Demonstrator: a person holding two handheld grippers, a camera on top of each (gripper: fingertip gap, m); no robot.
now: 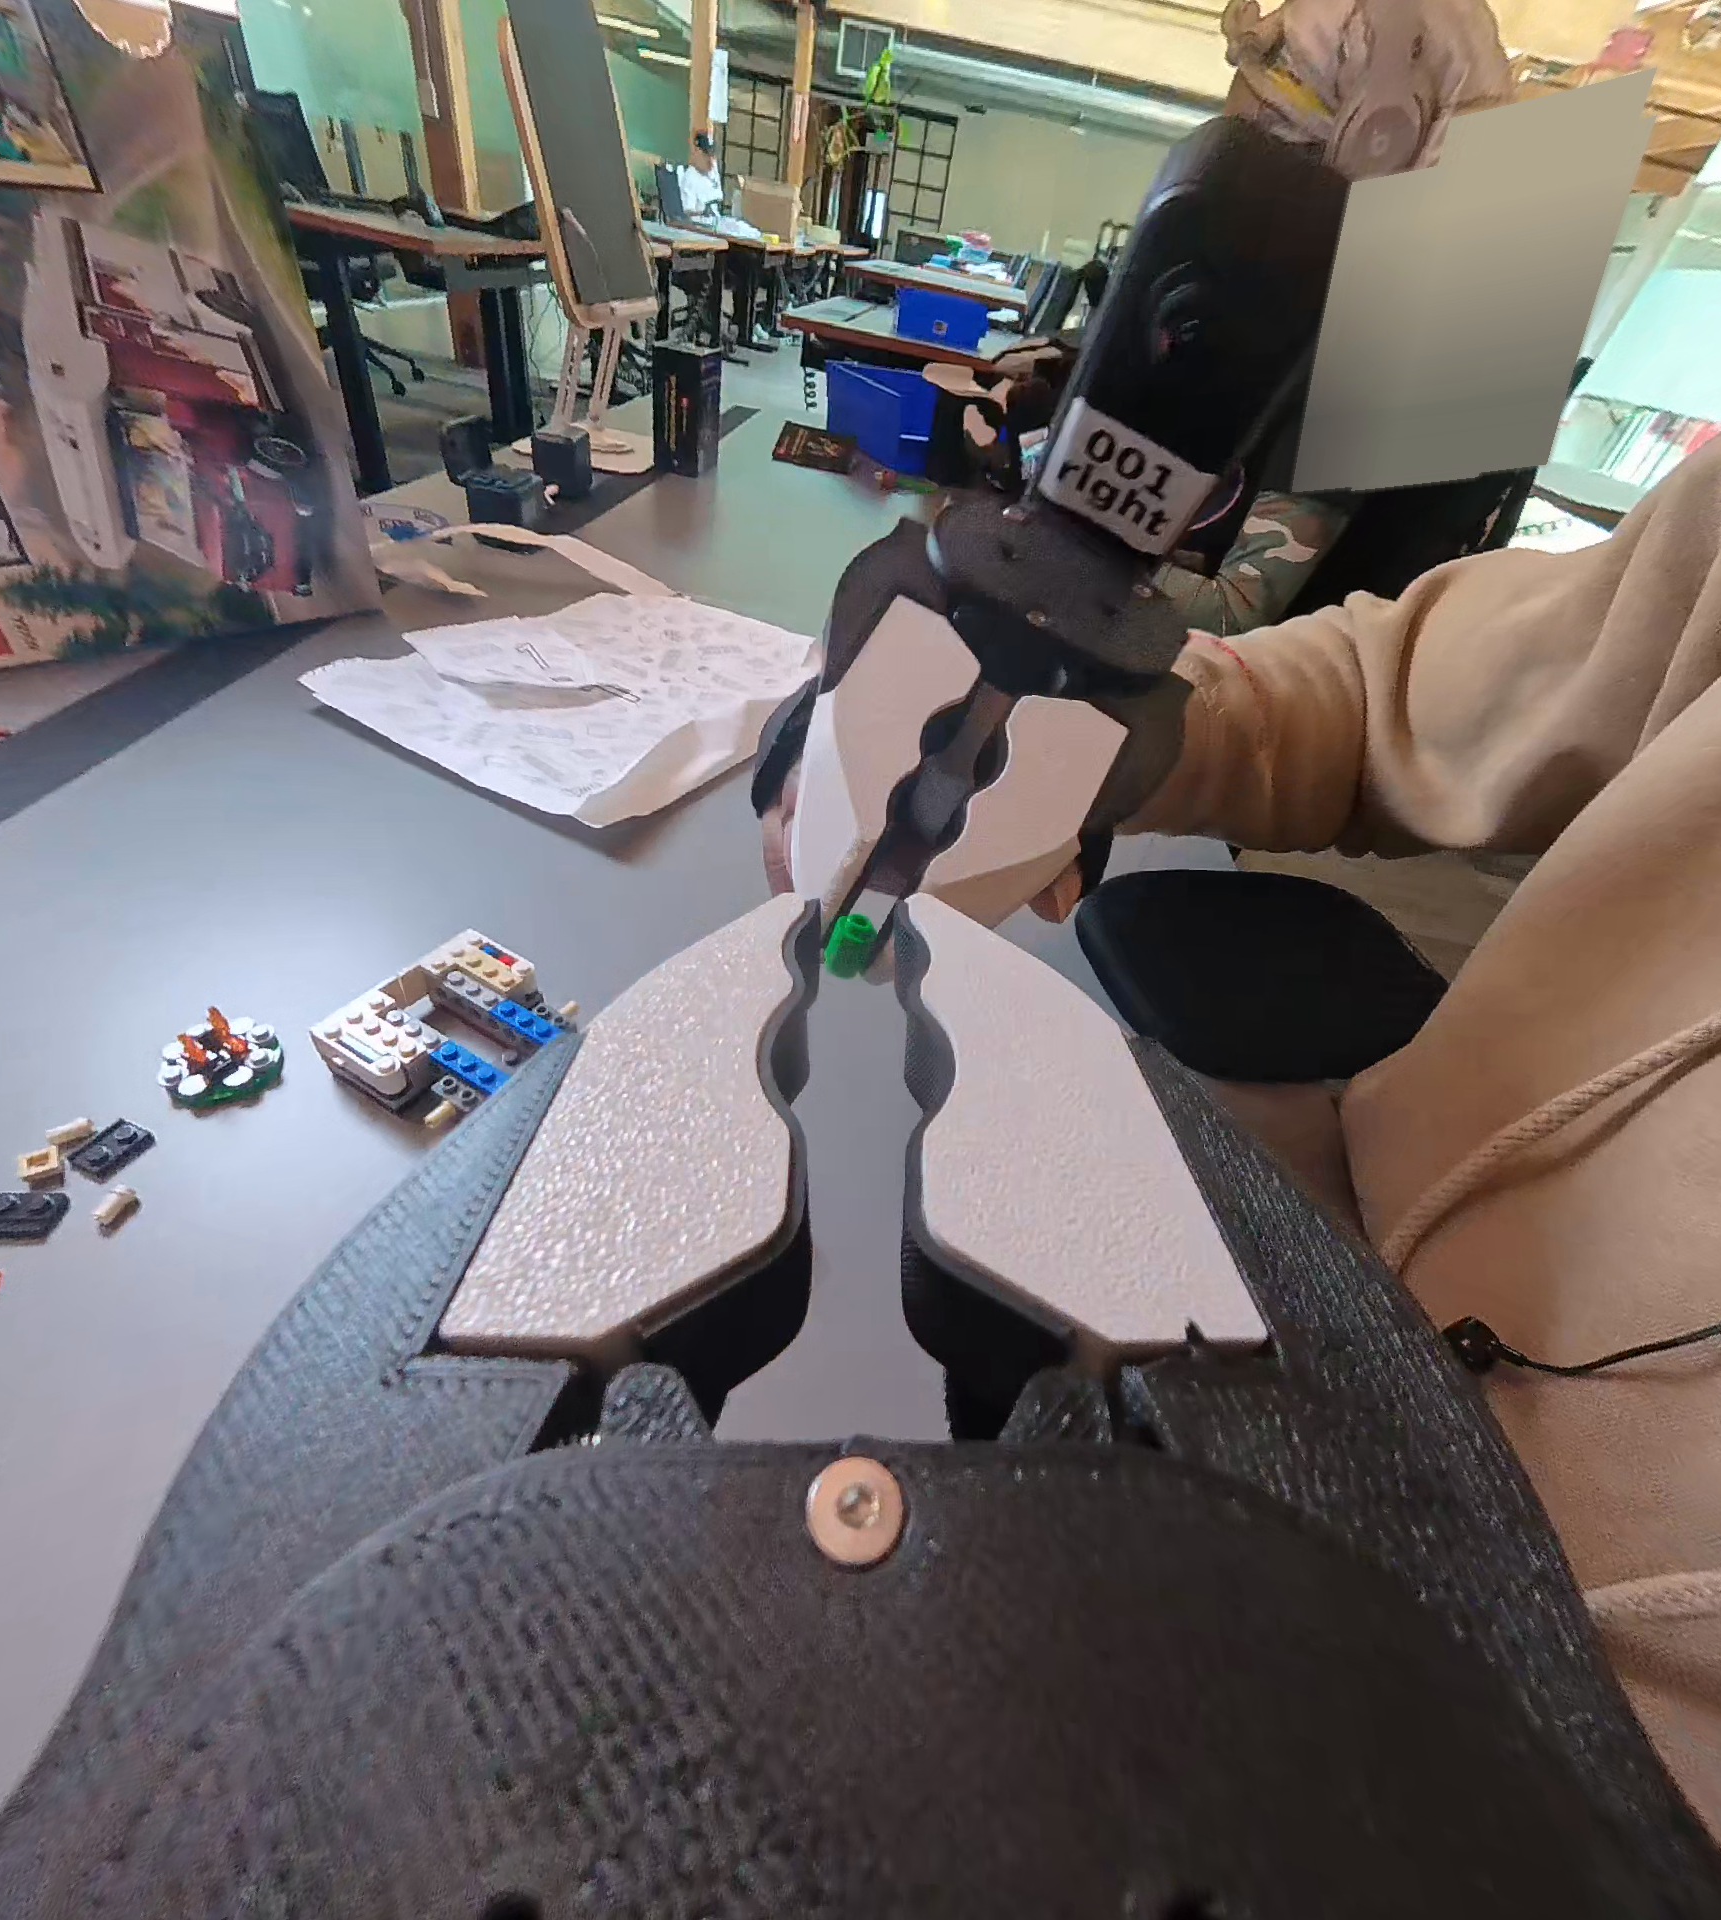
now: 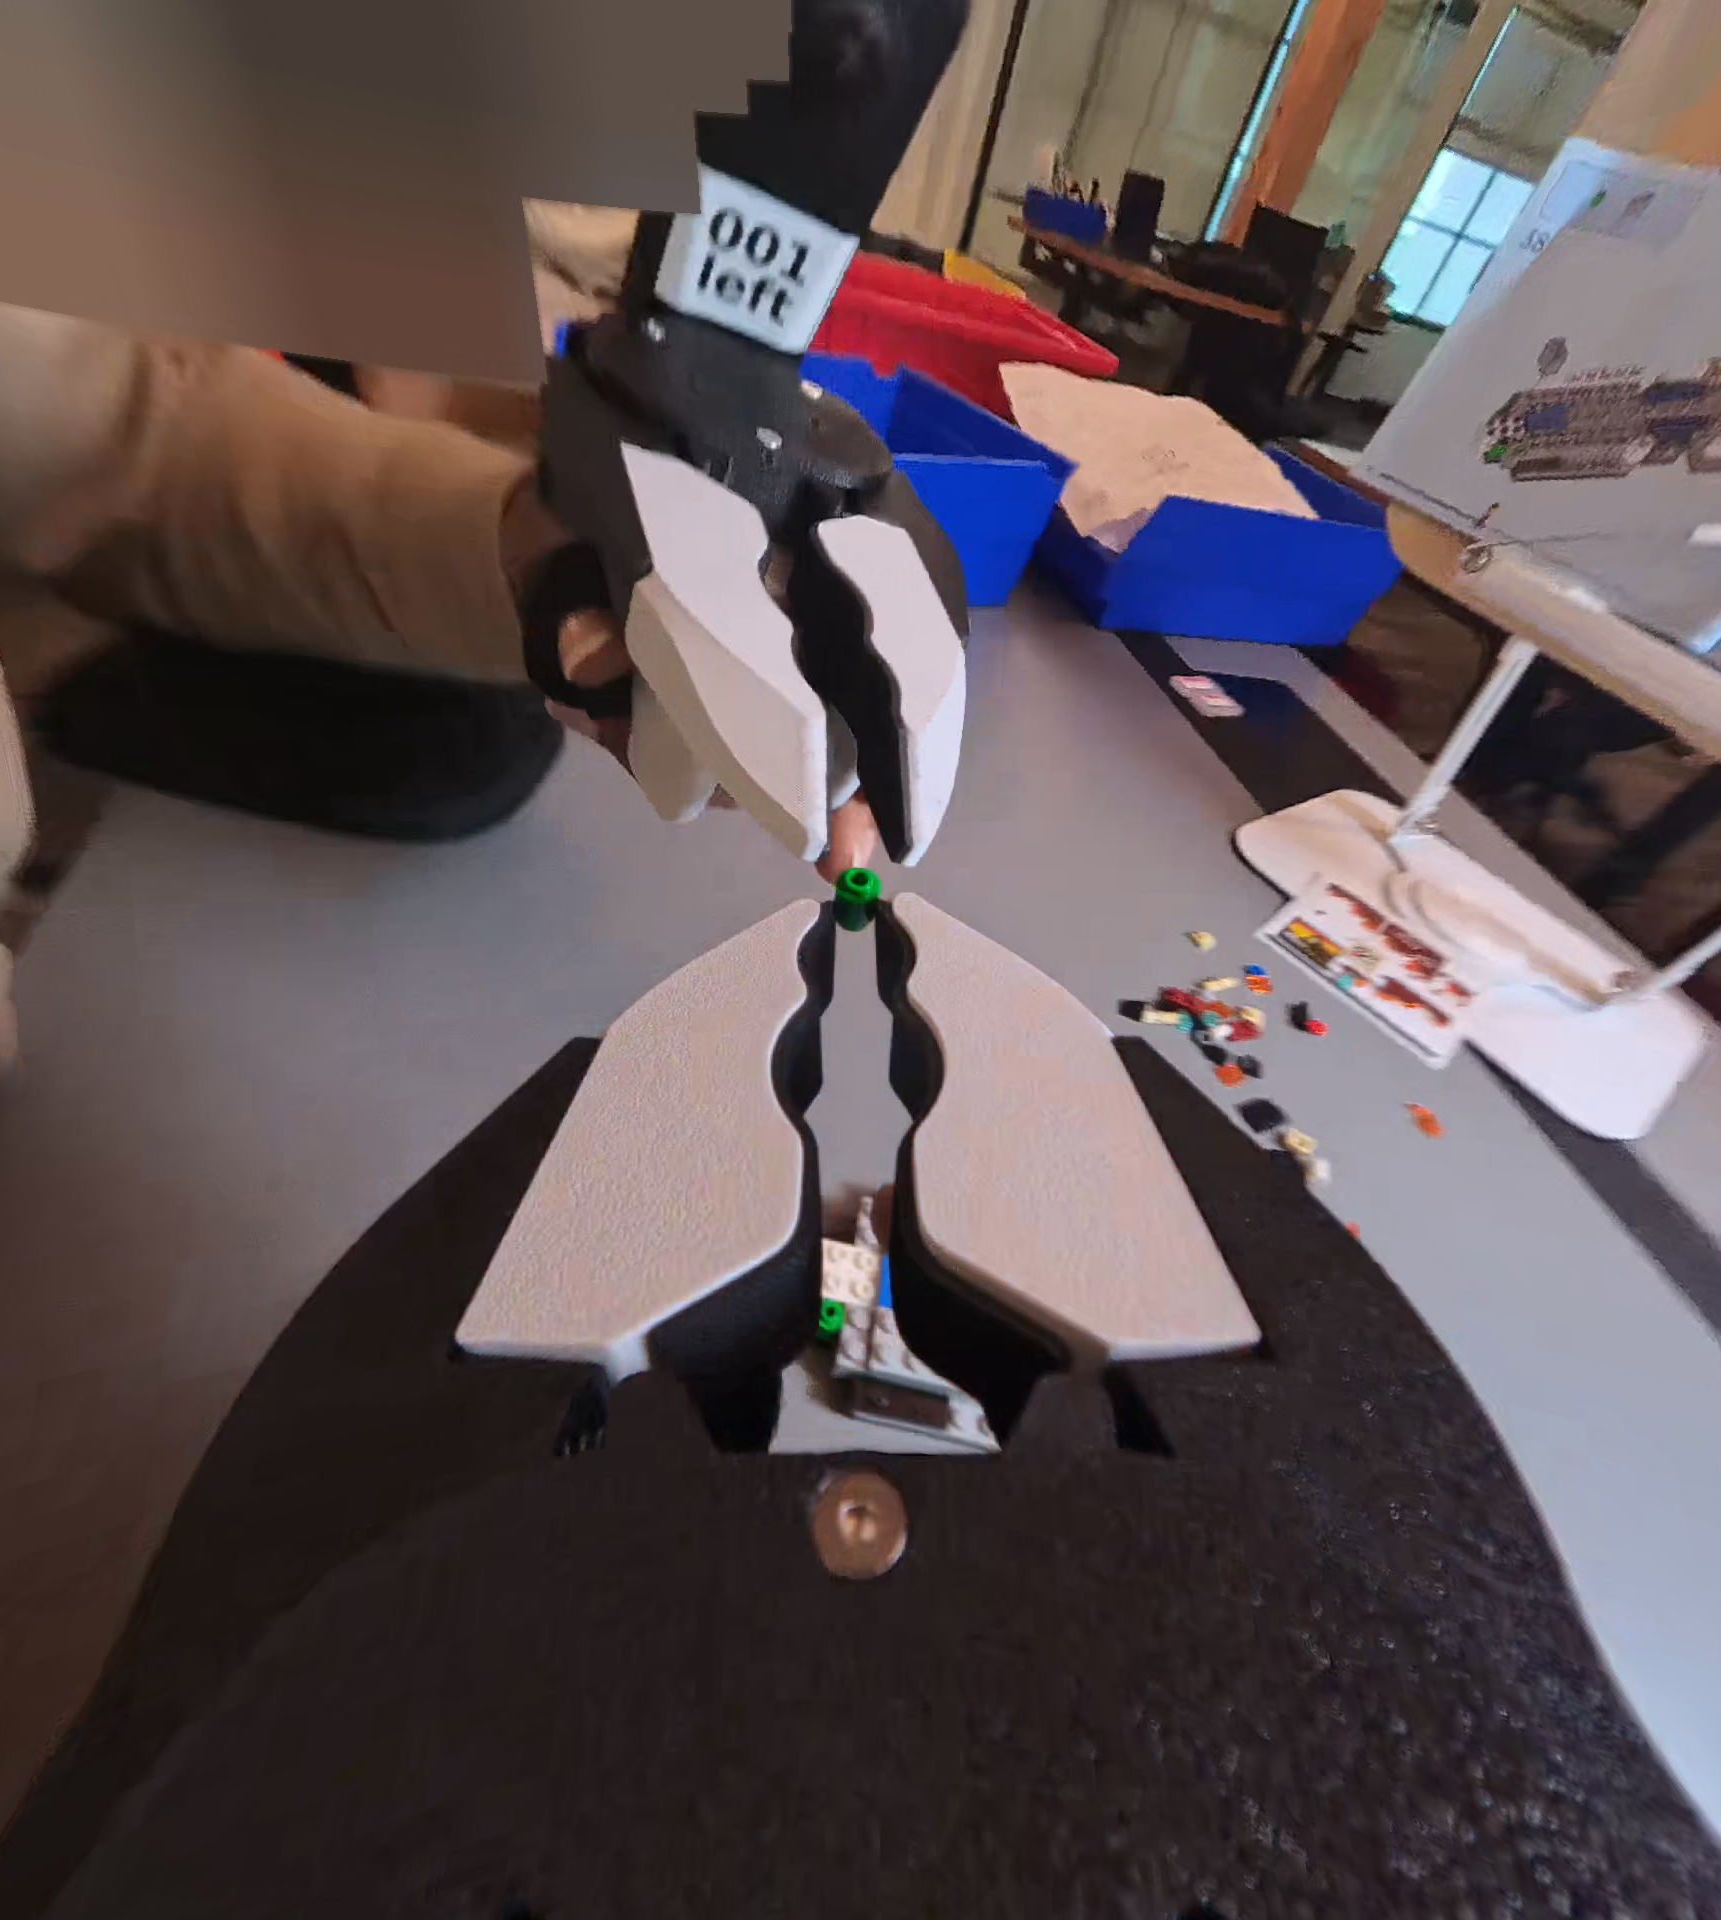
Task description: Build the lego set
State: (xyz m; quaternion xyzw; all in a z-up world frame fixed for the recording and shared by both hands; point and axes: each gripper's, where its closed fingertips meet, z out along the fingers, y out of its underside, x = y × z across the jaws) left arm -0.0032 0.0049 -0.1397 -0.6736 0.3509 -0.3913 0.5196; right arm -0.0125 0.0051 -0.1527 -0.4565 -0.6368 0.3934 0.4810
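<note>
From the left wrist view, the left gripper [image 1: 857, 940] has its fingertips narrowly parted, with a small green round plastic brick [image 1: 848, 943] between them; whether they pinch it cannot be told. Beside it on the grey table [image 1: 212, 883] lies a half-built white and blue brick model [image 1: 435, 1023].

From the right wrist view, the right gripper [image 2: 857, 914] clamps the same green brick [image 2: 856, 900] at its tips, above the table; the left gripper's tips [image 2: 861, 847] hang just above it.
</note>
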